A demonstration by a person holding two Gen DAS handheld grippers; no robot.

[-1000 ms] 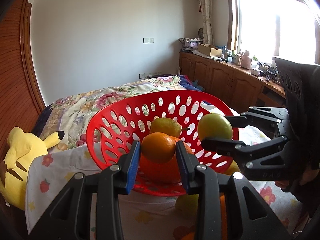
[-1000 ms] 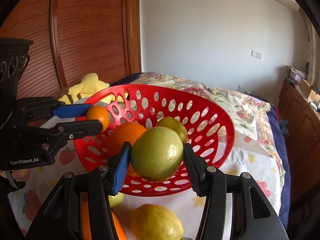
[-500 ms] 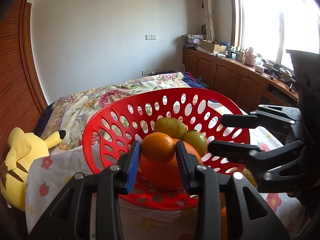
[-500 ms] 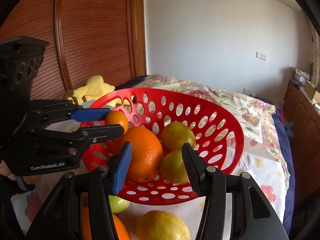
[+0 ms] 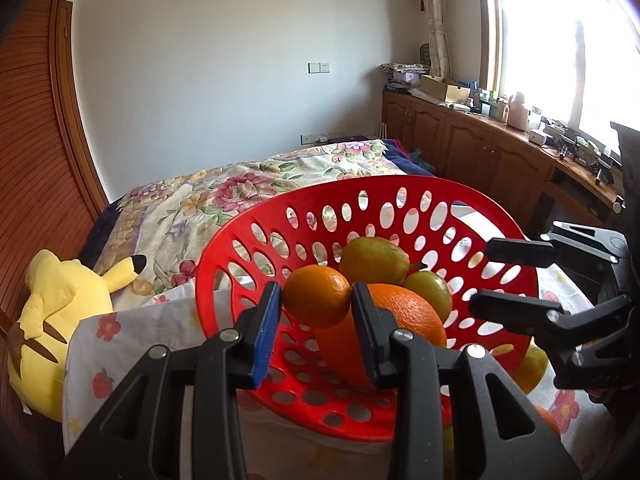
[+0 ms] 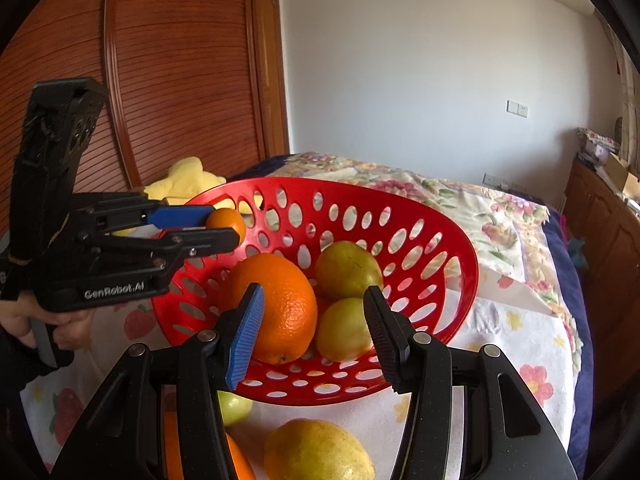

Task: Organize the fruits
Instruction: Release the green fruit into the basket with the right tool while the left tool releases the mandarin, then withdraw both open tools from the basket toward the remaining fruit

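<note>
Left gripper (image 5: 316,312) jaws clamp small orange (image 5: 316,296) above red basket (image 5: 400,196); right gripper (image 6: 312,332) jaws apart, empty. Dropped there, it may roll off big orange (image 6: 276,304), over the rim.

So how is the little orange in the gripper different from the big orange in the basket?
The little orange is clearly smaller than the big orange. The little orange is held up, clamped in the left gripper over the red basket; the big orange rests in the basket beside two yellow-green fruits. Both are round and orange.
</note>
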